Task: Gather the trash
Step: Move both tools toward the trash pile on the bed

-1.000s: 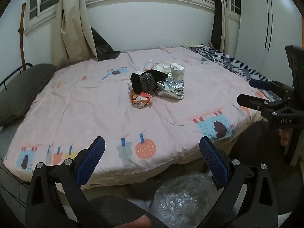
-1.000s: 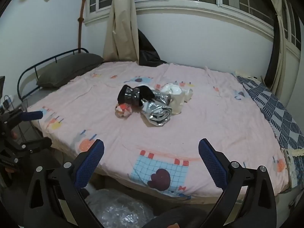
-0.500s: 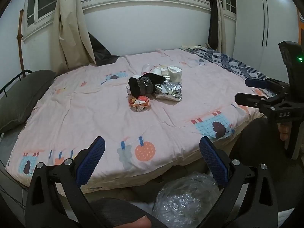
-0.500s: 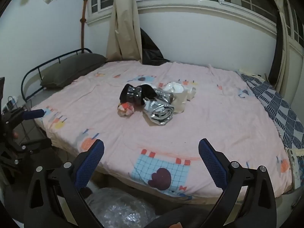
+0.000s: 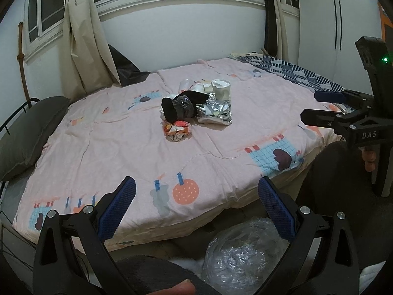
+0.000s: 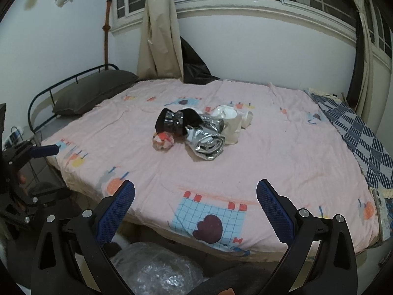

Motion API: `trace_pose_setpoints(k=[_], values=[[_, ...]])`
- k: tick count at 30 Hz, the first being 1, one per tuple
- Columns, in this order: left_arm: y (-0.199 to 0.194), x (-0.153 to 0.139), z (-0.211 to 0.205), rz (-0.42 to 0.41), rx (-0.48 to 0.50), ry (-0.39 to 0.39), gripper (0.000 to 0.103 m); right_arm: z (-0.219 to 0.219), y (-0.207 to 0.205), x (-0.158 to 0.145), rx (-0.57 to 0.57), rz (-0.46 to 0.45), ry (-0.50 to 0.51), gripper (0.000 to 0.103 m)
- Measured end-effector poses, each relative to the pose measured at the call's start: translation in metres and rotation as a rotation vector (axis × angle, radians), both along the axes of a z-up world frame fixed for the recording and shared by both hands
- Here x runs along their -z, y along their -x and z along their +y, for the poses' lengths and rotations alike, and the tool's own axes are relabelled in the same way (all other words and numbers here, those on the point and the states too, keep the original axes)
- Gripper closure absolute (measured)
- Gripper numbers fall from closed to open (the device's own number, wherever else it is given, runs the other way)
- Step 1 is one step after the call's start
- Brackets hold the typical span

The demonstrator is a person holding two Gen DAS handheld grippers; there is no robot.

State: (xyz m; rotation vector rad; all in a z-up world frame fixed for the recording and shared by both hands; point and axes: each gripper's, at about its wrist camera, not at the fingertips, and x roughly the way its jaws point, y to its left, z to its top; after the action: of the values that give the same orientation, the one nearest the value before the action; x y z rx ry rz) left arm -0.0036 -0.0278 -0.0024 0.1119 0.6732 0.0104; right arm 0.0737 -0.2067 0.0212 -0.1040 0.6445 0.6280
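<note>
The only letters that can be read are "DAS". They are white and stand on the black body of the right tongs [image 5: 319,107], seen from the left wrist camera, near the right edge of the picture. The wrappers in the trash pile [image 5: 196,108] on the bed are too crumpled and small to show any words. The pink bed sheet [image 5: 122,147] has little drawings on it, but none of them are letters or numbers. The right wrist camera shows no words that can be read.
</note>
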Motion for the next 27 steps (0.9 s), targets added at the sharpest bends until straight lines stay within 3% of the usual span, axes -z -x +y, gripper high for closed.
trace_pose_setpoints(k=[27], values=[[-0.002,0.006,0.016,0.051,-0.052,0.059,0.006,0.002,-0.001,0.006,-0.002,0.015,0.015,0.008]])
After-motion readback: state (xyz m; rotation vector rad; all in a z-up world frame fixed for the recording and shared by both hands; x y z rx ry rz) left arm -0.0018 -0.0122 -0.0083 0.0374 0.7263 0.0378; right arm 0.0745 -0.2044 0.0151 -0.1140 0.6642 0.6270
